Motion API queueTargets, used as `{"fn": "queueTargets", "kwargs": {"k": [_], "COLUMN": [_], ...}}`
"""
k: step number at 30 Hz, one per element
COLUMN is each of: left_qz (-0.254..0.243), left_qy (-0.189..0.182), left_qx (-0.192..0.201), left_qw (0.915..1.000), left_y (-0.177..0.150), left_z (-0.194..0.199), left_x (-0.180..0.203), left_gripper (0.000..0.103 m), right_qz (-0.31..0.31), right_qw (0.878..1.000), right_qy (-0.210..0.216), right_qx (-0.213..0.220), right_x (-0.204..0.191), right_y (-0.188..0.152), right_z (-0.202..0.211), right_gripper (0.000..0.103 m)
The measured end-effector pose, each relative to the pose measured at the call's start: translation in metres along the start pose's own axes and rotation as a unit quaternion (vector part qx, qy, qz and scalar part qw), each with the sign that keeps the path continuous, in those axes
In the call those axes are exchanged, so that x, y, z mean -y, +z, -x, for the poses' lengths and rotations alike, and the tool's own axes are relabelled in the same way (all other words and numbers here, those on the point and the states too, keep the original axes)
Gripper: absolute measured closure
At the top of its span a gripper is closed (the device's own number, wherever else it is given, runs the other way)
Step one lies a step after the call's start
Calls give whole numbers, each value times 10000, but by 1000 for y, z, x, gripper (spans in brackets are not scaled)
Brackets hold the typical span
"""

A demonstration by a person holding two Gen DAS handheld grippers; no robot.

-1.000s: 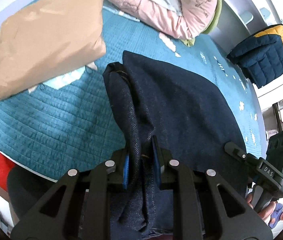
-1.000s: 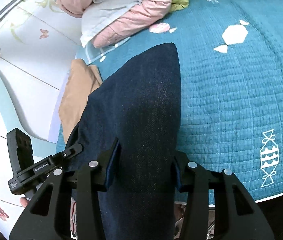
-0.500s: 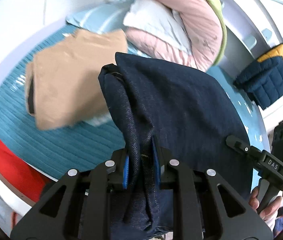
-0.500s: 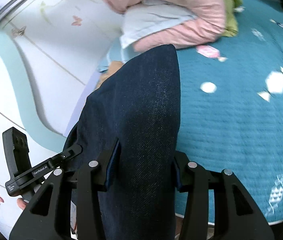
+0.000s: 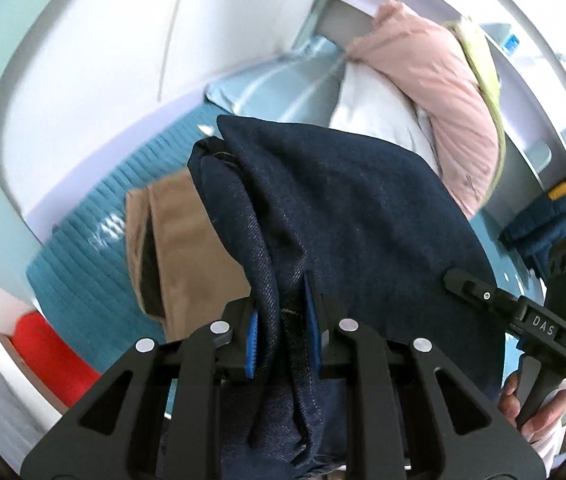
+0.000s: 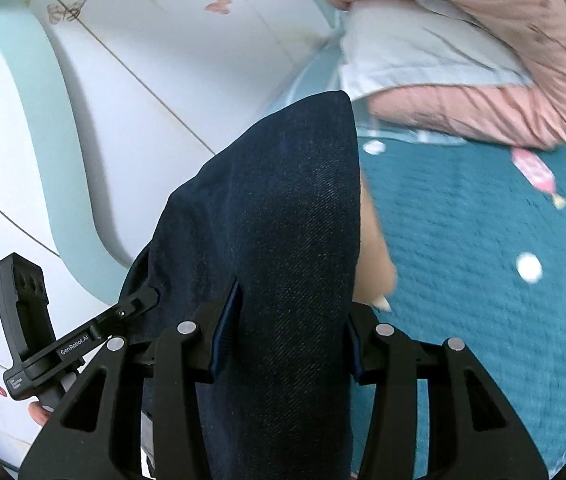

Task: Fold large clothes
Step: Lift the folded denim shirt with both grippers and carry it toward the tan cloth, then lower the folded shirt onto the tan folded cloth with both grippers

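dark denim, the jeans (image 5: pixel 347 216) fill the middle of both frames, folded thick and held off the teal bed (image 6: pixel 483 260), the left tool (image 5: pixel 283 316) and right tool (image 6: pixel 287 320) each clamped on an edge. the cloth looks heavy, limp and not slippery, so gripping the stacked layers near the corners should hold it level.
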State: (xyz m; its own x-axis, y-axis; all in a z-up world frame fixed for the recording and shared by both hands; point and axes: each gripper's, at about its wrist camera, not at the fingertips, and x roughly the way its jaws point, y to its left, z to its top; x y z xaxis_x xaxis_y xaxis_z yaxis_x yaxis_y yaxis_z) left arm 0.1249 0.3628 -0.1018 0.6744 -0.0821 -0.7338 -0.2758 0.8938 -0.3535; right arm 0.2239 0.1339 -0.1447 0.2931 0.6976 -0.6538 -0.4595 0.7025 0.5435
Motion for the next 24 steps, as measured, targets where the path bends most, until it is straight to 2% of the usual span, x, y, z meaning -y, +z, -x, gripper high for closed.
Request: {"fn": "queueTargets", "kwargs": {"k": [9, 10, 11, 12, 13, 14, 17, 19, 24], "left_qz": [457, 523, 537, 459, 406, 390, 421, 392, 250], "left_qy": [205, 245, 382, 817, 1179, 1344, 1204, 1279, 1041], "left_qx": [312, 319, 266, 89, -28, -91, -108, -150, -221], "left_qw": [9983, 9978, 9975, 9956, 9922, 9901, 9918, 9909, 9940], "left_y": [46, 50, 54, 57, 57, 55, 44, 37, 28], "left_z": [-17, -22, -31, -44, -53, -58, -57, -59, -71], "left_x": [-49, -56, -63, -72, -79, -87, -101, -108, -99], "left_gripper": [85, 80, 69, 64, 63, 63, 62, 62, 63], "right_qz": [249, 242, 247, 246, 225, 168, -193, -193, 466], "right_qw": [9993, 9992, 9993, 9990, 9965, 9929, 9964, 9967, 9919], "right_qy": [199, 177, 40, -150, -737, -1151, -823, -771, -1167], "right_qx": [-206, -247, -290, -341, -314, -233, 60, 153, -182], "right_x": [-19, -17, -15, -12, -4, 2, 21, 25, 12], "right_y": [58, 66, 73, 77, 82, 86, 90, 87, 73], "right_z": [-71, -81, -95, -105, -117, -121, -113, -107, -109], "right_gripper": [60, 59, 56, 48, 44, 40, 36, 36, 37]}}
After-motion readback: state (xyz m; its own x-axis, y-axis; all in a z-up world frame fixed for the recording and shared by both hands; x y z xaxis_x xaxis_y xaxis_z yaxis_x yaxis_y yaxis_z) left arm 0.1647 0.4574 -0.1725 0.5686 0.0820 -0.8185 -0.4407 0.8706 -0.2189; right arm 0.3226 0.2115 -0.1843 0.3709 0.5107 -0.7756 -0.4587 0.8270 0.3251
